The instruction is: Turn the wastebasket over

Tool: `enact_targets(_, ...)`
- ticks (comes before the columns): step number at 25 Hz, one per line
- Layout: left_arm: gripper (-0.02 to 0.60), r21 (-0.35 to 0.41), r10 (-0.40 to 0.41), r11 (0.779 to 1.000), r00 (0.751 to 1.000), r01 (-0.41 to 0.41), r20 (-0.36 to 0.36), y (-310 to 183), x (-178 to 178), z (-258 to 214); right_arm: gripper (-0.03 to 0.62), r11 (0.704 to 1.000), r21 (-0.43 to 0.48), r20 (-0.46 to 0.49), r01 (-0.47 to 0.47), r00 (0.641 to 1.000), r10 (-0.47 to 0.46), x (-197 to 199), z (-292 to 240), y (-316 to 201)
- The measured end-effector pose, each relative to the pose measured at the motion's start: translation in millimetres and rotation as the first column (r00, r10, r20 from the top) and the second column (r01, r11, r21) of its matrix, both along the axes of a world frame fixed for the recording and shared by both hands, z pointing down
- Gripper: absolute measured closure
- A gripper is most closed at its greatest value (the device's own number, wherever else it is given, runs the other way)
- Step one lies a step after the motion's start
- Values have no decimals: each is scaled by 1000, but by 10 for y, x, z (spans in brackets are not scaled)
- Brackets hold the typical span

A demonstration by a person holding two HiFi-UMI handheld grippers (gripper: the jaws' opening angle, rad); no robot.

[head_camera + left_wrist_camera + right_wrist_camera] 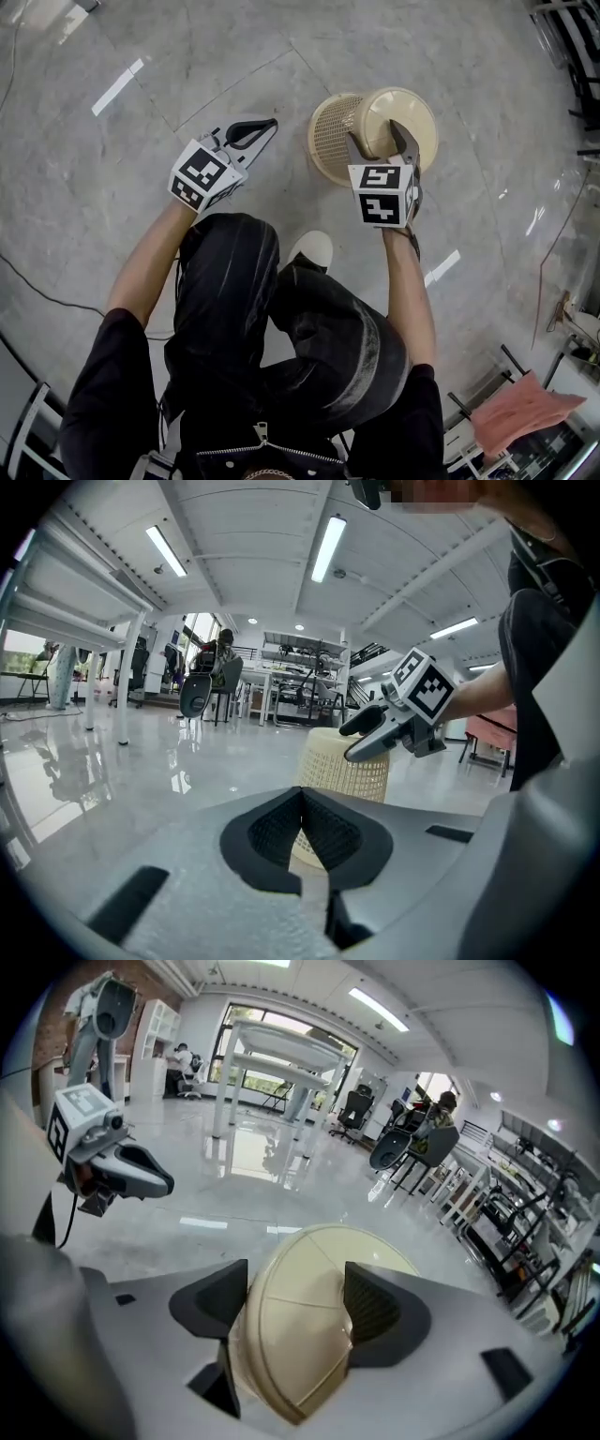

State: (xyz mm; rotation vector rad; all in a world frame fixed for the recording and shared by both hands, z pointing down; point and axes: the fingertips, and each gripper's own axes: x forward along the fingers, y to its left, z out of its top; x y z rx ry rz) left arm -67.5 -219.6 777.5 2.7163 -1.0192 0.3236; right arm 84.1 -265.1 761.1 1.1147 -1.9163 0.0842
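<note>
The wastebasket (336, 141) stands mouth-down on the floor ahead of me, base up. My right gripper (379, 141) straddles that base, jaws spread wide and not squeezing. My left gripper (265, 125), just left of it, is pinched together on nothing. I reckon the flip is done and only backing off remains

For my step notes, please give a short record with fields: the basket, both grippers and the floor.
basket: cream, lattice wall, stands on the floor with its solid base up
left gripper: shut, empty, apart from the basket, at its left
right gripper: open, jaws on either side of the basket's base; contact unclear
floor: glossy grey tiles
</note>
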Motion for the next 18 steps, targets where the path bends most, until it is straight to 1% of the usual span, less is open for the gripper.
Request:
enact_targets(2, 577, -18, 17, 1000, 1000, -17, -6, -8, 68, 81, 269, 999, -4, 51, -53, 997, 53, 144, -22, 11)
enact_targets(6, 577, -41, 42, 998, 999, -43, -21, -74, 235, 210, 278, 991, 21, 105, -136, 986, 133, 439, -115, -4)
enact_targets(9, 577, -56, 88, 994, 996, -89, -22, -79, 440, 305, 281, 975, 42, 186, -219, 960, 208, 702, -236, 53)
enact_targets(13, 577, -97, 145, 984, 989, -146, -18, -151, 761, 487, 281, 947, 91, 300, -307, 915, 268, 1061, -413, 190)
enact_targets(14, 575, -110, 158, 981, 987, -160, -27, -187, 855, 534, 281, 940, 104, 327, -326, 903, 278, 1145, -448, 239)
enact_targets(16, 572, -131, 170, 975, 983, -179, -73, -226, 1067, 610, 281, 929, 126, 367, -349, 886, 283, 1300, -503, 370)
enact_targets(17, 554, -138, 168, 974, 980, -182, -104, -240, 1185, 644, 281, 926, 135, 381, -352, 881, 279, 1365, -532, 430)
enact_targets(18, 513, -144, 164, 973, 978, -182, -132, -279, 1304, 680, 281, 925, 145, 395, -352, 878, 272, 1418, -564, 461)
